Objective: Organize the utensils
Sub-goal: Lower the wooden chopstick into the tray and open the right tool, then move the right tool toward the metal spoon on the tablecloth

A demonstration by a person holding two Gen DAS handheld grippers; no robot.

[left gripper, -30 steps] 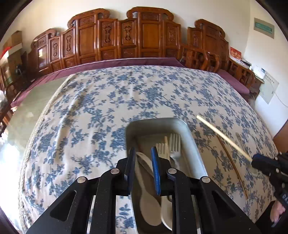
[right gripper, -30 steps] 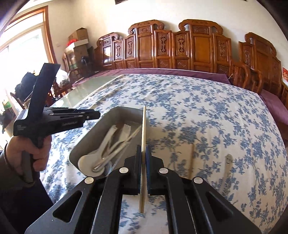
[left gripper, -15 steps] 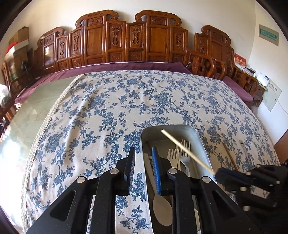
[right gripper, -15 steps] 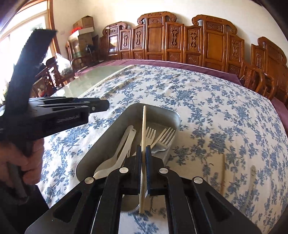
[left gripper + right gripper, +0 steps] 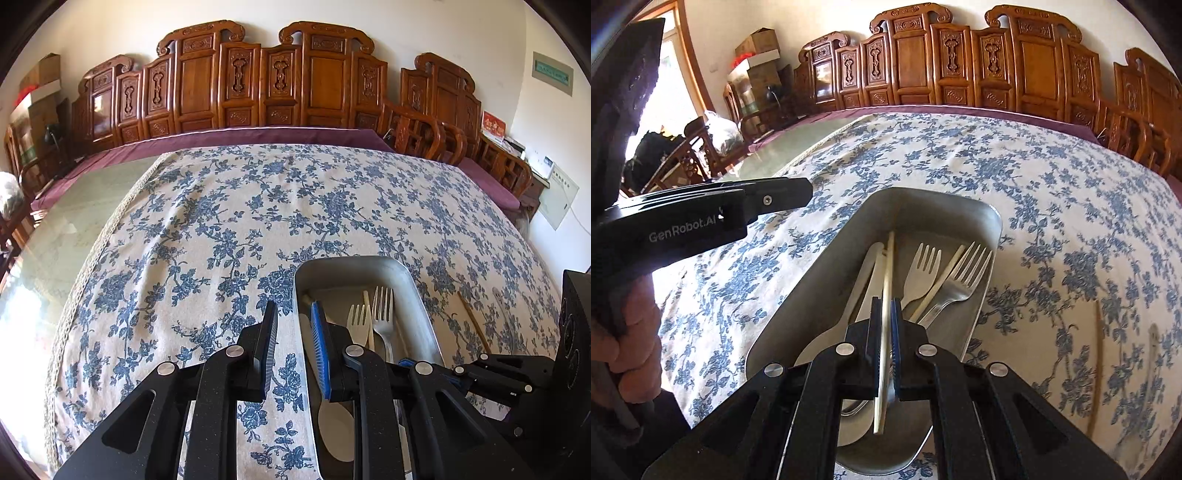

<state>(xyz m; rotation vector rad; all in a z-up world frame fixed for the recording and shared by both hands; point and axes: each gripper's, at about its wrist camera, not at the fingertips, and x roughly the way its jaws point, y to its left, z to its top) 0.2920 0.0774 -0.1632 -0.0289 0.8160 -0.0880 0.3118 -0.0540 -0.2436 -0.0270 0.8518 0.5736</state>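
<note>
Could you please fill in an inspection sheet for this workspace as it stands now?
Surface: floral tablecloth over a glass-topped table.
Job's things: metal tray holds two forks, pale spoons and a chopstick; another chopstick lies on the cloth beside it.
Clutter: nothing seen.
Grippers: right gripper shut on held chopstick over the tray; left gripper slightly open, empty.
Cables: nothing seen.
Surroundings: carved wooden chairs, cardboard boxes.

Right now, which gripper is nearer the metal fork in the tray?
Right. The right gripper holds a chopstick inside the tray, beside the metal fork; the left gripper straddles the tray's left wall.
</note>
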